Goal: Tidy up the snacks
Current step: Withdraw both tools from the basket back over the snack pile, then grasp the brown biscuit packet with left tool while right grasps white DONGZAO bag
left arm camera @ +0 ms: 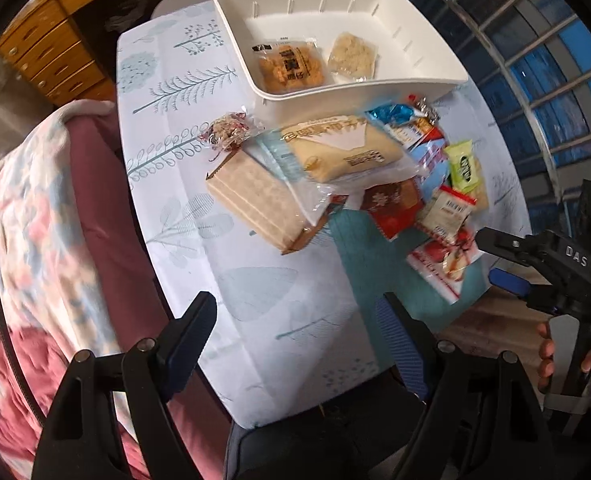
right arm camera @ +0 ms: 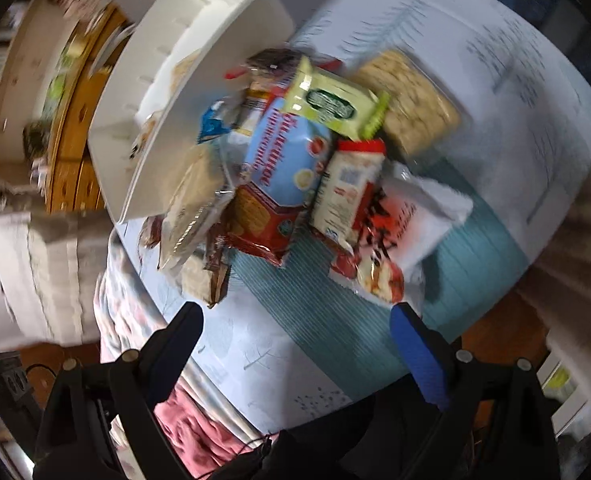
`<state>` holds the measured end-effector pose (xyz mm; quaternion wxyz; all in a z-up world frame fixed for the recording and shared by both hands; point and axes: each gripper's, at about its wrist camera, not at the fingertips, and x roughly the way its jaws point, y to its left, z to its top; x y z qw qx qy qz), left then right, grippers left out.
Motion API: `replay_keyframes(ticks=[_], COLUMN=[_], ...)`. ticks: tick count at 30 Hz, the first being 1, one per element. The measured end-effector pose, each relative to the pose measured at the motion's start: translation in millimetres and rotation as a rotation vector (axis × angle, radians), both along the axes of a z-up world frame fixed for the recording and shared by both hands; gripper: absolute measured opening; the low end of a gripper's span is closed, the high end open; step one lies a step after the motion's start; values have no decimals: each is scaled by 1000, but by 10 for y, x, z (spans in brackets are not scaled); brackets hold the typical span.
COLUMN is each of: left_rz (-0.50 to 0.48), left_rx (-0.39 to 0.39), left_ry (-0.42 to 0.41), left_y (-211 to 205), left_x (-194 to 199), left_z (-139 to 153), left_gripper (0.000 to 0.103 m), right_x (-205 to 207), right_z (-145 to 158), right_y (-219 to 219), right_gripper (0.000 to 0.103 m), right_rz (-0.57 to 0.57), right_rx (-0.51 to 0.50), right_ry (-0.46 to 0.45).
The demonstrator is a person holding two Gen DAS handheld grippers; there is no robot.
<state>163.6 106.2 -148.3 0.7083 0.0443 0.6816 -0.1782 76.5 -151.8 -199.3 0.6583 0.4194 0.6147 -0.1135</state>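
Both hand-held grippers, left and right, stand wide and empty above the worktop. Snacks lie heaped beside the white tray. Select one exposed edge packet, such as the red-and-white packet; close squarely across it.

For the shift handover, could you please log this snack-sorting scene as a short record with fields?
surface: table with a leaf-print cloth
container: white bin at the far side
in bin: orange-brown snack pack and pale clear-wrapped snack, side by side
unsorted: snack pile on the cloth in front of the bin
largest loose items: wafer pack, bread pack
left gripper: open, empty, above the cloth
right gripper: open, empty, near the pile
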Motion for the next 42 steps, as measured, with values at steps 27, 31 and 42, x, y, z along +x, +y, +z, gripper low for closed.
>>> replay_keyframes(ticks=[27, 31, 42], left_rz=[298, 338, 436], left_rx=[-35, -33, 8], left_ry=[133, 151, 171], left_y=[573, 530, 388], left_x=[919, 1002, 1167], left_z=[-1058, -1159, -1357], left_gripper=[81, 81, 81], right_x=[-359, -211, 31], right_z=[-473, -508, -692], right_y=[180, 175, 128], right_gripper=[94, 92, 80], right_rz=[-147, -112, -1], right_rx=[-241, -267, -261], right_ry=[11, 7, 48])
